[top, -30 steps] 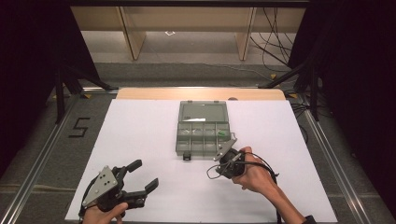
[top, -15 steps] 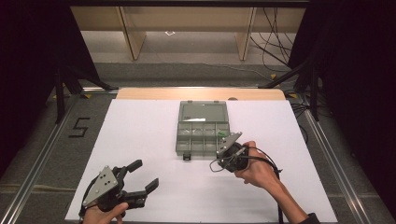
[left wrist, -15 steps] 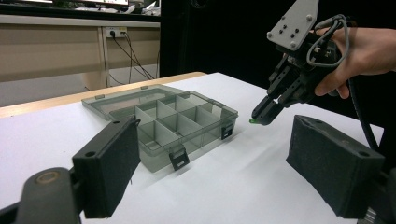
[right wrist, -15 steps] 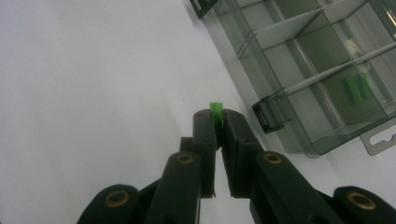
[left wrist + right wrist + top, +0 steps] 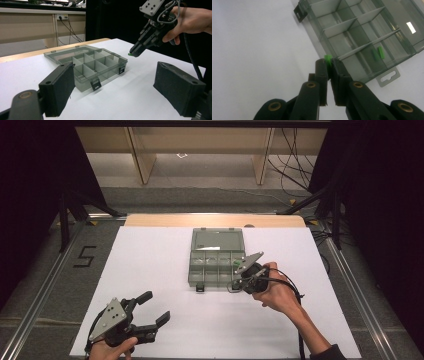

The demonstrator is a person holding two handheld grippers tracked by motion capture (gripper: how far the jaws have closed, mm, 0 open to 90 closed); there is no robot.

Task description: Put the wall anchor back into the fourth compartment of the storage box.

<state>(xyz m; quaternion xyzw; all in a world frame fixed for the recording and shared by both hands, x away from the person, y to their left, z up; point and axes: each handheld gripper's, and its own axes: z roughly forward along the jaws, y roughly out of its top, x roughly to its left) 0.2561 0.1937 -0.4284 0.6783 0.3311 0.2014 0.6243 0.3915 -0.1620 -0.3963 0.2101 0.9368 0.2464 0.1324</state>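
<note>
Right gripper point(image 5: 329, 65): fingers are seen clamped on a small green piece point(image 5: 327, 59), its tip poking out past the fingertips.
Organizer box point(image 5: 87, 65): lid laid open, compartments just beyond and below the fingers; another green piece point(image 5: 379, 53) is seen in one compartment.
Left gripper point(image 5: 115, 87): fingers spread wide, nothing between them, hovering over the worktop point(image 5: 150, 255).
Advice: the piece should be centred over one compartment, lowered inside its dividers, then released.
</note>
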